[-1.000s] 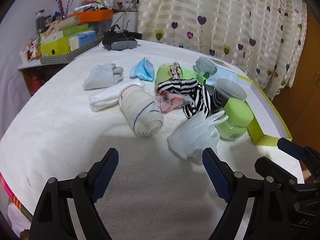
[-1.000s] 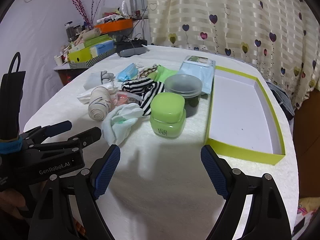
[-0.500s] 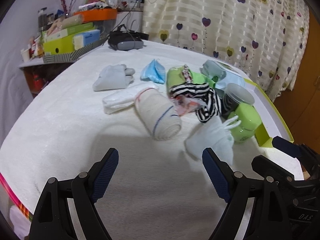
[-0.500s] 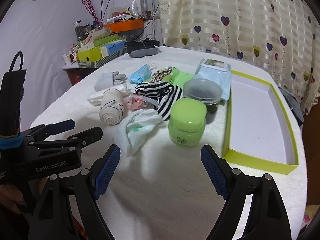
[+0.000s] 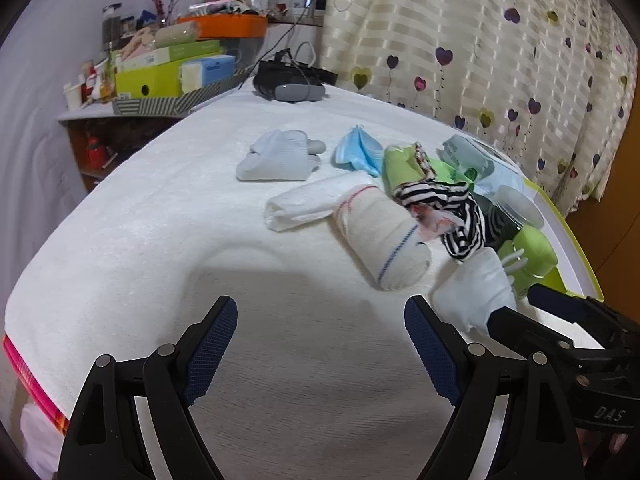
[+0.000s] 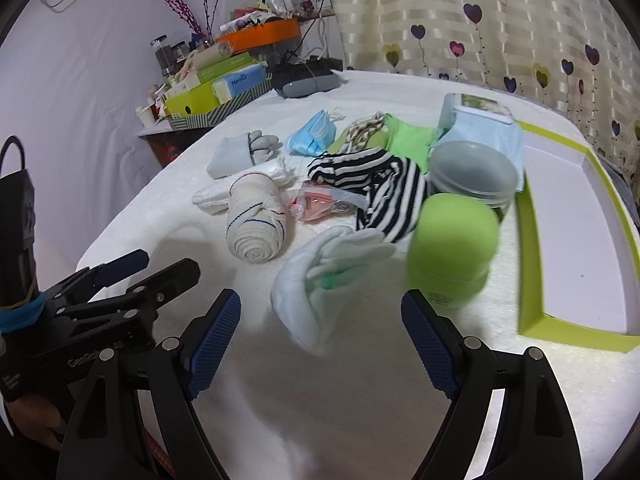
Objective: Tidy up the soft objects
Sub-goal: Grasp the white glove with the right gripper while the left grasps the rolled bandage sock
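Observation:
Soft things lie in a heap on the white-covered table: a rolled beige bandage (image 5: 384, 240) (image 6: 256, 220), a white sock bundle (image 5: 476, 292) (image 6: 324, 280), a striped black-and-white cloth (image 5: 452, 208) (image 6: 376, 184), a white folded cloth (image 5: 304, 204), a grey-blue glove (image 5: 276, 156) (image 6: 236, 152), a blue face mask (image 5: 360, 152) (image 6: 312, 136) and a green cloth (image 5: 404, 168) (image 6: 404, 136). My left gripper (image 5: 320, 340) is open and empty, short of the bandage. My right gripper (image 6: 320, 332) is open and empty, just before the sock bundle.
A green-lidded jar (image 6: 452, 244) and a clear lidded tub (image 6: 472, 176) stand beside the heap. An open lime-edged white box (image 6: 568, 216) lies to the right. A wipes pack (image 6: 480, 120), a dark headset (image 5: 288, 80) and a cluttered side shelf (image 5: 168, 72) sit farther back.
Both grippers have moved forward and left relative to the heap; the sock bundle and green jar now loom larger in the right wrist view. Both stay open.

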Tool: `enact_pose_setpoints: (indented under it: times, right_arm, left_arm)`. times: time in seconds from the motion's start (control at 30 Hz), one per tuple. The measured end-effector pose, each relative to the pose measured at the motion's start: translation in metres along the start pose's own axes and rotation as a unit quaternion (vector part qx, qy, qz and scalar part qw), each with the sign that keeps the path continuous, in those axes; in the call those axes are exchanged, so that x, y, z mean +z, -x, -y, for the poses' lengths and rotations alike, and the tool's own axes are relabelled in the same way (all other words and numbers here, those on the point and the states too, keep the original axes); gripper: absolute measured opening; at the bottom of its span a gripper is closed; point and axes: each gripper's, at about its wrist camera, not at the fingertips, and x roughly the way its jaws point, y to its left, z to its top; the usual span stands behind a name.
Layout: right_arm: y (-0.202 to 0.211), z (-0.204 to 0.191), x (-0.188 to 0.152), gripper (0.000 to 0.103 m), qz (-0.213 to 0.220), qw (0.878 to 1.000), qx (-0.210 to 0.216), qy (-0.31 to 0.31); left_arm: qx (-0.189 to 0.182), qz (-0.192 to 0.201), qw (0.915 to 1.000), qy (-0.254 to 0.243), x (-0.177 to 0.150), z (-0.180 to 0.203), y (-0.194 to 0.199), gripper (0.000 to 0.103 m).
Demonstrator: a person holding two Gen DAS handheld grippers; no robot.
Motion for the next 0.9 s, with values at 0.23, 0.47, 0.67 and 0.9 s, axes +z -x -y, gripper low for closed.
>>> enact_pose_setpoints:
  times: [0.23, 0.47, 0.67, 0.9]
  right_arm:
    - [-0.017, -0.006, 0.006, 0.065, -0.006, 1.0, 0.002, -0.008]
    - [-0.022, -0.002, 0.008, 0.036, -0.007, 1.0, -0.004, -0.013]
    - [-0.013, -0.001, 0.004, 0.03, 0.001, 1.0, 0.002, 0.0]
    - [0.013, 0.006, 0.002, 0.03, 0.027, 1.0, 0.001, 0.007]
  left_arm:
    - [-0.003, 0.002, 0.9998, 0.018, 0.003, -0.018, -0.003, 0.086]
    - [-0.022, 0.004, 0.9993, 0.03, 0.01, -0.02, -0.006, 0.086]
    - [-0.05, -0.003, 0.9983, 0.03, 0.017, -0.006, -0.012, 0.086]
    - [-0.068, -0.011, 0.9972, 0.03, 0.027, 0.016, -0.025, 0.086]
